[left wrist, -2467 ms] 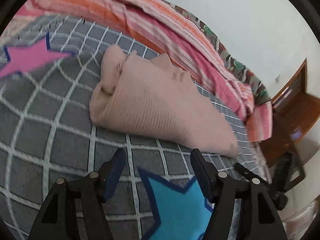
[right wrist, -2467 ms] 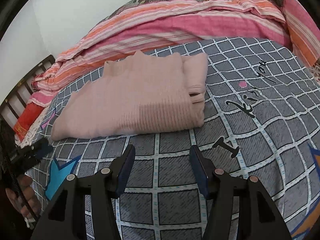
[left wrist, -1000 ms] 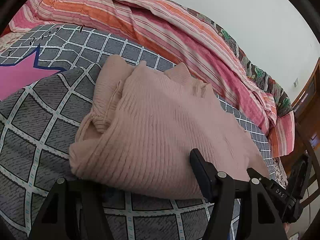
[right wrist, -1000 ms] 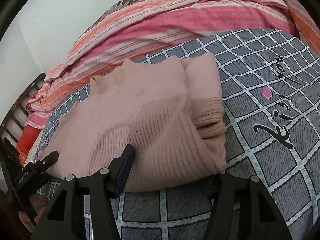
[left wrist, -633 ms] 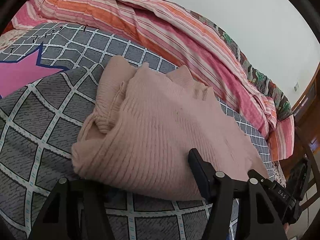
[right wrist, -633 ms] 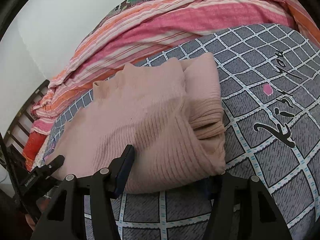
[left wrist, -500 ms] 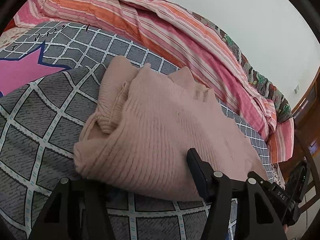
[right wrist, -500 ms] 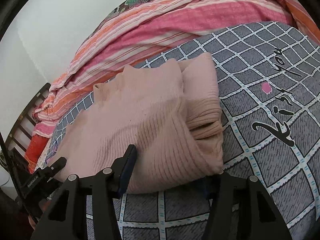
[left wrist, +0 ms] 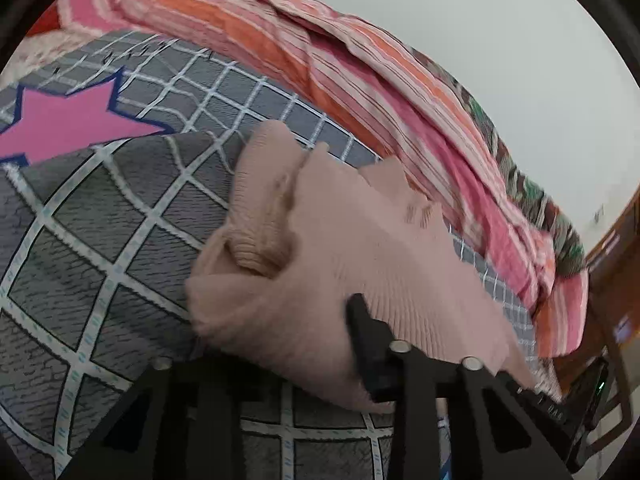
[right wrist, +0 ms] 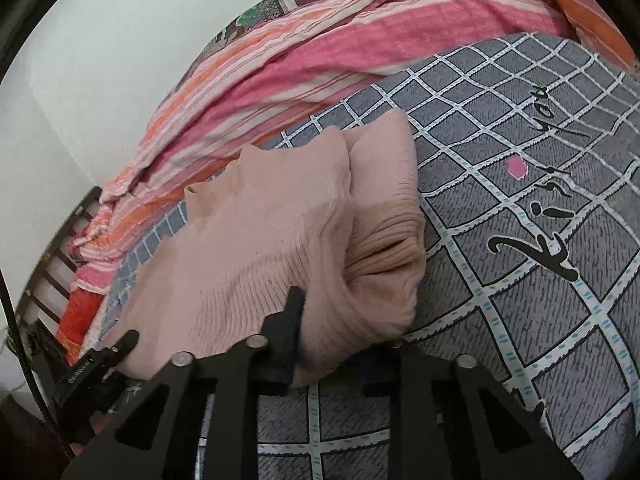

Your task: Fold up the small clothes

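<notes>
A partly folded pink knit sweater (left wrist: 360,264) lies on a grey checked bedspread (left wrist: 100,240). My left gripper (left wrist: 280,344) is shut on the sweater's near hem at one corner; one finger lies on top, the other is hidden under the cloth. The hem is lifted slightly. In the right wrist view the sweater (right wrist: 260,248) shows with a folded sleeve (right wrist: 388,208) on its right. My right gripper (right wrist: 332,340) is shut on the near hem at the other corner, one finger on top and one beneath.
A pink and orange striped quilt (left wrist: 360,80) is bunched along the far side by the white wall; it also shows in the right wrist view (right wrist: 360,40). Wooden furniture (left wrist: 616,280) stands at the right. A bed frame (right wrist: 52,272) is at the left.
Both grippers moved forward onto the sweater's near hem, closed on it, and began to lift it. The hem now bunches up between the fingers.
</notes>
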The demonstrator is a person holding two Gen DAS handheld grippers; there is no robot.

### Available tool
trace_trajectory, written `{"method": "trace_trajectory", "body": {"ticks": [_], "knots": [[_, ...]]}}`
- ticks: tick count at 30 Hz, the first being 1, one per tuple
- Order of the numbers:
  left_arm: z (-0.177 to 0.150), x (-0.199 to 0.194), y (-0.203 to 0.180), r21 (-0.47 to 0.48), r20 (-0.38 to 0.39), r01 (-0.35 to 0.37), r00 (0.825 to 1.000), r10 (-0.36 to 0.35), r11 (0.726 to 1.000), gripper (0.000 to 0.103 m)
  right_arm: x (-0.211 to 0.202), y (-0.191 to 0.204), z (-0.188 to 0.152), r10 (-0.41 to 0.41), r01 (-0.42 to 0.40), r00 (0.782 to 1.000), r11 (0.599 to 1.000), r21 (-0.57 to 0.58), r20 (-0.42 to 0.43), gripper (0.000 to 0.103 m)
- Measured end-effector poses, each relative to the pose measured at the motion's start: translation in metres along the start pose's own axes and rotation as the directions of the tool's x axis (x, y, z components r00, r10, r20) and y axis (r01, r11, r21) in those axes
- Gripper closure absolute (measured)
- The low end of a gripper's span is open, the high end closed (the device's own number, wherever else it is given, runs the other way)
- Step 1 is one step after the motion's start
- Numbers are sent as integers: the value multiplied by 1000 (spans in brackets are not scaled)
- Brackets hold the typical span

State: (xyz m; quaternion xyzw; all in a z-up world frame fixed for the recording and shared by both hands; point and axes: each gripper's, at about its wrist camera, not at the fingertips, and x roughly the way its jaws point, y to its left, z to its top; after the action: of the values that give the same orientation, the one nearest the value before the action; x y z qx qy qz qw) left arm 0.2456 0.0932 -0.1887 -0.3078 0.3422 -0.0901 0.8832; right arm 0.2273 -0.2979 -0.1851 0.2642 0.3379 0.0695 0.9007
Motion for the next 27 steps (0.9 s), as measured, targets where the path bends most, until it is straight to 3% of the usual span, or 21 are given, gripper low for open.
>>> {"method": "trace_trajectory", "body": {"ticks": [2, 5, 11, 16, 27], "knots": [[1, 0, 8, -46, -8, 42, 999, -43, 998, 88, -2, -3, 0, 21, -21, 1000, 1000, 14, 6, 90], [1, -2, 13, -82, -6, 78, 997, -79, 994, 92, -5, -1, 0, 28, -28, 999, 1000, 6, 26, 92], [-1, -15, -1, -41, 18, 33, 999, -32, 999, 94, -13, 6, 0, -7, 7, 1000, 1000, -5, 21, 94], [-12, -46, -8, -26, 50, 49, 998, -47, 998, 94, -45, 3, -7, 76, -77, 997, 997, 22, 24, 95], [-69, -113, -14, 2, 18, 68, 998, -68, 998, 94, -120, -14, -49, 119, -119, 993, 992, 45, 8, 95]]}}
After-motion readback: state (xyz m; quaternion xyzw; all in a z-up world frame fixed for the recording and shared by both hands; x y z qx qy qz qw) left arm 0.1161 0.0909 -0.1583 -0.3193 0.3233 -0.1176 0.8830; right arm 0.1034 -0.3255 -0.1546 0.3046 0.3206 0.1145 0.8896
